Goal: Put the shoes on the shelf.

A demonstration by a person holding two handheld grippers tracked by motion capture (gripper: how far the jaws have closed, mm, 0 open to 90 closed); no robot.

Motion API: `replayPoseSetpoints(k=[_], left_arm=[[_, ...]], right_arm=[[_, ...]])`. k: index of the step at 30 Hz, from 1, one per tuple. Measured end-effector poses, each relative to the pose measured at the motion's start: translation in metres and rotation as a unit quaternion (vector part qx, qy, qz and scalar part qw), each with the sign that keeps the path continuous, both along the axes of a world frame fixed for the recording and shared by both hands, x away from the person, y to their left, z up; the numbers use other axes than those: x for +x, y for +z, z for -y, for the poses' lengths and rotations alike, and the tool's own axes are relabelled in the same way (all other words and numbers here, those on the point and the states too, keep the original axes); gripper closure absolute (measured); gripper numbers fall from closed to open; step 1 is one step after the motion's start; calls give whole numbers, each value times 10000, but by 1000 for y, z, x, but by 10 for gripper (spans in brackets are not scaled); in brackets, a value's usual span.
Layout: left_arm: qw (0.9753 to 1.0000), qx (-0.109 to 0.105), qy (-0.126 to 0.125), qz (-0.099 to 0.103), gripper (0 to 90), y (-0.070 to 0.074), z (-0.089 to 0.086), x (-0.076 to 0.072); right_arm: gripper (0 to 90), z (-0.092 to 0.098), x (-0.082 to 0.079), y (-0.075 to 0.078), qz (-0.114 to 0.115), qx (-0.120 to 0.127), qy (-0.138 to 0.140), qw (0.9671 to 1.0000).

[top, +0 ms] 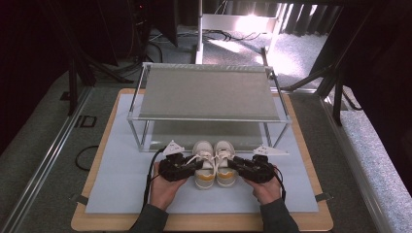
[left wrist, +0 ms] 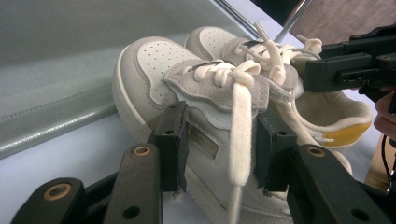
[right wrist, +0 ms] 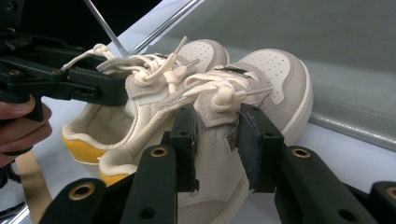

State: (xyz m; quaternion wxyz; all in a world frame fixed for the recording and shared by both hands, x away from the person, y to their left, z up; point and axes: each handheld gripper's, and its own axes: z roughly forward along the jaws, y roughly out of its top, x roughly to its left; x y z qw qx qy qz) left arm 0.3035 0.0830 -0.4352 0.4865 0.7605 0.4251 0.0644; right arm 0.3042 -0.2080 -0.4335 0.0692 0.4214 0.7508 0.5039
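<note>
Shoes, a small white and grey pair with yellow heels, stand side by side on the pale mat (top: 121,194) near the front edge of the tabletop, toes pointing at the two-tier rack (top: 209,92) behind them. My left gripper (top: 194,164) meets the left shoe (top: 204,165) from its outer side, jaws narrowed around the grey lace flap with a cream lace (left wrist: 240,126) hanging between them. My right gripper (top: 234,162) does the same on the right shoe (top: 225,165), jaws narrowed around its laced upper.
</note>
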Motion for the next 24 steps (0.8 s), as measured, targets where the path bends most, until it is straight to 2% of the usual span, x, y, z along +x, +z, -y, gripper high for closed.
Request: replayPoseSetpoints(k=[6, 24], left_arm=[[10000, 33, 5, 43, 596, 4, 3, 5], [9998, -97, 101, 153, 596, 10, 5, 19]], right_arm=[[686, 2, 4, 1, 13, 33, -29, 10000], [686, 4, 19, 11, 179, 51, -88, 9998]])
